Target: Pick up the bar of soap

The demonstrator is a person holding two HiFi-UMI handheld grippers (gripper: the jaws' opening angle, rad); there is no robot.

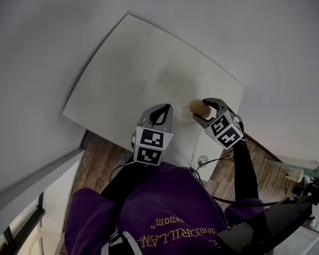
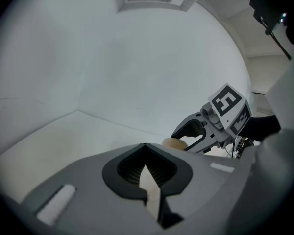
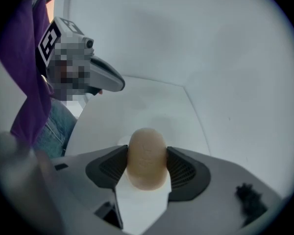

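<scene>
The bar of soap (image 3: pixel 147 156) is a tan oval, and my right gripper (image 3: pixel 147 153) is shut on it with a jaw pressing each side. In the head view the soap (image 1: pixel 198 108) sticks out of the right gripper (image 1: pixel 201 109) above the near right part of the white table (image 1: pixel 138 68). In the left gripper view the soap (image 2: pixel 173 142) shows between the right gripper's fingers (image 2: pixel 191 129). My left gripper (image 1: pixel 161 109) hangs just left of it, its jaws shut with nothing between them (image 2: pixel 146 147).
The table stands in a corner of pale walls (image 1: pixel 37 47). Its near edge (image 1: pixel 103 134) borders a wooden floor (image 1: pixel 98 161). A small white object (image 1: pixel 184 113) lies on the table below the soap. Cables (image 1: pixel 204 161) hang near the person's purple sleeve (image 1: pixel 165 206).
</scene>
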